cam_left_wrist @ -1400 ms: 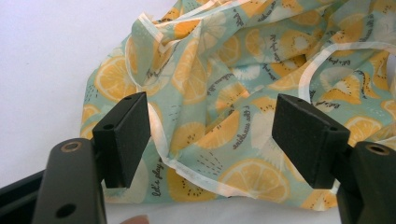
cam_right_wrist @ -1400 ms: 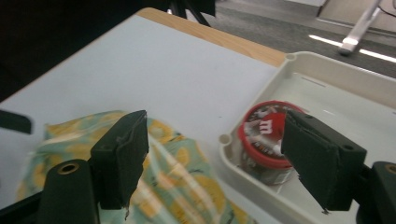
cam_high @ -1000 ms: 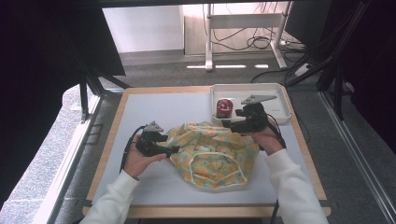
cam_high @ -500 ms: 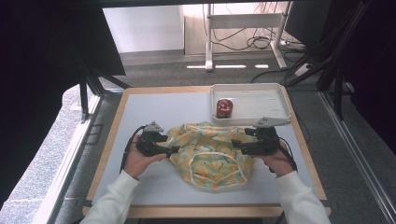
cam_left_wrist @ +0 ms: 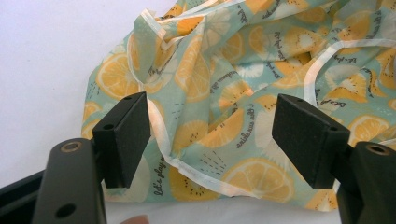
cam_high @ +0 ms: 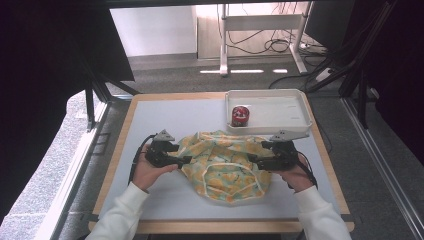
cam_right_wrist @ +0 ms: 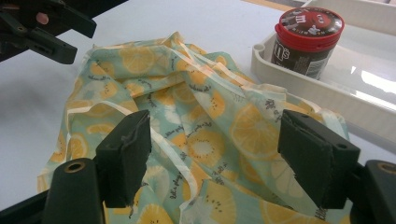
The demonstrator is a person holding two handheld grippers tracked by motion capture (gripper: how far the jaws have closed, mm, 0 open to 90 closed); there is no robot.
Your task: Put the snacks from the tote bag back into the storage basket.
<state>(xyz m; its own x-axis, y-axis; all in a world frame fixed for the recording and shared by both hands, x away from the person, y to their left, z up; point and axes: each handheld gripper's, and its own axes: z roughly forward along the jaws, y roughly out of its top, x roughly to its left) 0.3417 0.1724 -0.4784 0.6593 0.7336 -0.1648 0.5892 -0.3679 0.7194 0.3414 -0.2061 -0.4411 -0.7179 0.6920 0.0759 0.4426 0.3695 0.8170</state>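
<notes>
At the left side of the table, my left gripper lies low and level, its jaws pointing rightward at the left edge of the lemon-print cloth. Through the left gripper view the jaws stand wide apart and released, with the cloth's pale hemmed border lying just ahead of them and between their lines, not pinched. The cloth sits crumpled in the middle of the table, its long axis running across from one of my hands to the other, so each gripper faces one end of it.

Moving right, the white tray stands beyond the cloth's far right corner, touching or nearly touching it, with a red-lidded jar upright in its near left corner. My right gripper mirrors the left: low, level, pointing leftward at the cloth's right edge. Its jaws are also spread and empty, the folds of cloth lying beneath and between them.

Both hands look equally near. I judge the coming move to be a closing on each end's hem together.
</notes>
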